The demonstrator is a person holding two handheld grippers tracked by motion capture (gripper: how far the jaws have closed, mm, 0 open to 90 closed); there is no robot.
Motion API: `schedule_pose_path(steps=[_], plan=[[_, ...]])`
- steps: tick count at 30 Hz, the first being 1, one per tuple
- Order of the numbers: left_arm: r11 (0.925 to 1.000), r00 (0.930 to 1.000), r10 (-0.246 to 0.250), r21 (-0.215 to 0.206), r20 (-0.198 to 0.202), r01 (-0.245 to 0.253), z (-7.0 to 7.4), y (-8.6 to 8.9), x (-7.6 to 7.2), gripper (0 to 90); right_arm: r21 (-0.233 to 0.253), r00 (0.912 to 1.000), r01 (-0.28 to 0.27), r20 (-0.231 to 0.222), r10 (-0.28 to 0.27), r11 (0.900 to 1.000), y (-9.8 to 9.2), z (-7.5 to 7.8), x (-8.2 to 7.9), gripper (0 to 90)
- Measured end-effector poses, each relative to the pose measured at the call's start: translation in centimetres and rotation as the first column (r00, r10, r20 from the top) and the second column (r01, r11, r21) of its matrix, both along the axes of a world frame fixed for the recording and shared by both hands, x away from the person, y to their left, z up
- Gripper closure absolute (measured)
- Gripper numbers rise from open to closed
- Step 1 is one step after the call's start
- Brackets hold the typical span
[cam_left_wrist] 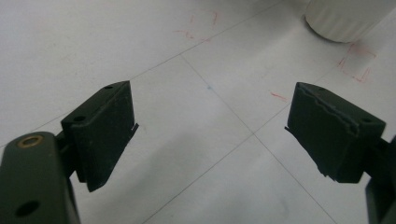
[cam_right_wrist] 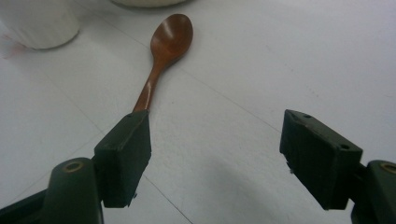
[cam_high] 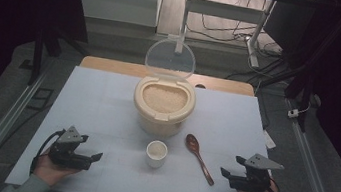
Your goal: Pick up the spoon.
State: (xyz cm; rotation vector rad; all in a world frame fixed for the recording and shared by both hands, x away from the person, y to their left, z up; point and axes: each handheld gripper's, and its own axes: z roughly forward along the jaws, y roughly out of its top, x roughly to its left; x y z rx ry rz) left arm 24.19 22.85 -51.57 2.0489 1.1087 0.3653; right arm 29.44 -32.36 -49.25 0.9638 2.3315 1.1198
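Observation:
A cream rice container (cam_high: pixel 163 106) full of rice stands at the table's middle, its clear lid (cam_high: pixel 170 59) flipped up behind it. In front of it sits a small white cup (cam_high: pixel 156 153) (cam_left_wrist: pixel 343 18) (cam_right_wrist: pixel 39 21). A brown wooden spoon (cam_high: pixel 198 157) (cam_right_wrist: pixel 163 56) lies to the cup's right, bowl end toward the container. My left gripper (cam_high: pixel 93 160) (cam_left_wrist: pixel 210 133) rests open at the near left, nothing between its jaws. My right gripper (cam_high: pixel 229 172) (cam_right_wrist: pixel 215 154) is open at the near right, just short of the spoon's handle end, which its left jaw hides.
The white table mat (cam_high: pixel 105 112) has thin grid lines and faint red marks (cam_left_wrist: pixel 357 63) near the cup. A wooden table edge (cam_high: pixel 112 65) shows behind the mat. Metal rails (cam_high: pixel 0 122) run along both sides; cables lie on the floor beyond.

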Motion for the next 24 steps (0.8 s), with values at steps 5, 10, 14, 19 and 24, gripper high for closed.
schedule_pose_path(steps=[5,10,14,19,24], plan=[[1.0,1.0,-0.001,0.001,-0.001,0.001,-0.11,-0.07,-0.03,14.5,0.008,1.0,0.001,0.009,-0.001,1.0,0.06,0.13,-0.12,25.2],[0.9999,1.0,0.0,0.012,-0.001,0.0,-0.14,-0.08,-0.02,14.5,0.007,1.0,0.003,0.0,-0.003,1.0,0.2,0.11,-0.09,25.8],[0.9999,1.0,0.003,0.01,0.001,-0.003,-0.15,-0.04,0.0,14.4,0.008,1.0,0.004,0.002,-0.004,1.0,0.23,0.18,-0.1,26.2],[0.9999,1.0,0.003,0.011,0.004,-0.003,-0.12,-0.09,-0.04,14.4,0.008,1.0,0.005,0.007,-0.005,1.0,0.33,0.33,-0.17,26.8],[0.9999,1.0,0.004,0.016,0.007,-0.005,-0.09,-0.14,-0.06,14.3,0.013,1.0,-0.004,0.006,0.004,1.0,0.71,0.64,-0.23,27.3]])
